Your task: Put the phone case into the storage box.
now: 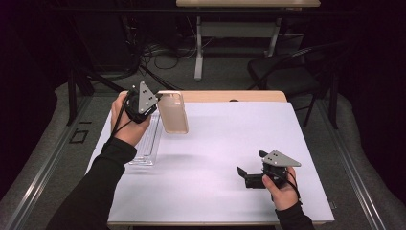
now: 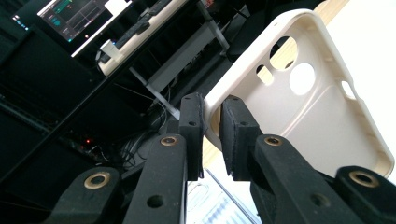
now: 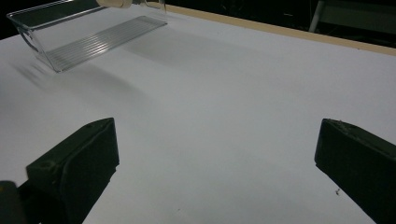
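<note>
A: Left gripper [image 1: 155,99] is up off the white table mat [image 1: 225,143], clamped on the edge of a cream, soft plastic phone case [image 1: 174,112].

B: The case hangs above the clear ribbed plastic tray [image 1: 146,141]. Right gripper [image 1: 245,175]?

A: Jaws wide apart, nothing between them, low over the mat, well apart from the tray.

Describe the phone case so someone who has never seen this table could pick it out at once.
Start at the white table and go to its far left corner, where the left hand-held gripper is raised. The phone case hangs in its jaws, pinched by one edge. Unlike the clear ribbed tray lying flat below, it is cream, opaque and has camera cutouts.
</note>
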A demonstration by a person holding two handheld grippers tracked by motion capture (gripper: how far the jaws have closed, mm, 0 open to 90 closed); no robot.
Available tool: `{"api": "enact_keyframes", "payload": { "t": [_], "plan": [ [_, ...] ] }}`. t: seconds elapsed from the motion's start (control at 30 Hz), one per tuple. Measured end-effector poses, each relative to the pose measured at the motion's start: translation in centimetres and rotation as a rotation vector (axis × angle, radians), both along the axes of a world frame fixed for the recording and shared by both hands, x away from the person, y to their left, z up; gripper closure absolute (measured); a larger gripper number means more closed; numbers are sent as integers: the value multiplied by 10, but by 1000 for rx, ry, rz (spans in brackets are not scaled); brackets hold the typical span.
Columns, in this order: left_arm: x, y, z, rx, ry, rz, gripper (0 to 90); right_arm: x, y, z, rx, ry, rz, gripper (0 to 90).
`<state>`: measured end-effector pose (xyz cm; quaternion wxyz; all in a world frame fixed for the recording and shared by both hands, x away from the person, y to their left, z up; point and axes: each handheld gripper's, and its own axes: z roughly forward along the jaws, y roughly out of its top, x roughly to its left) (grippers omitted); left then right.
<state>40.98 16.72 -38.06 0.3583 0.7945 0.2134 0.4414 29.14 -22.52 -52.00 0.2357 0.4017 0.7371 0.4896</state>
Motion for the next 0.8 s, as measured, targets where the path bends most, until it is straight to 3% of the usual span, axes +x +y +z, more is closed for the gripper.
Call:
{"api": "enact_keyframes", "payload": {
  "t": [0.23, 0.8],
  "plan": [
    [10, 7, -2, -20, 4, 17, 798, 0, -1, -1, -1, 0, -7, 0],
    [29, 28, -5, 55, -45, 69, 799, 0, -1, -4, -14, -3, -21, 0]
  ]
}}
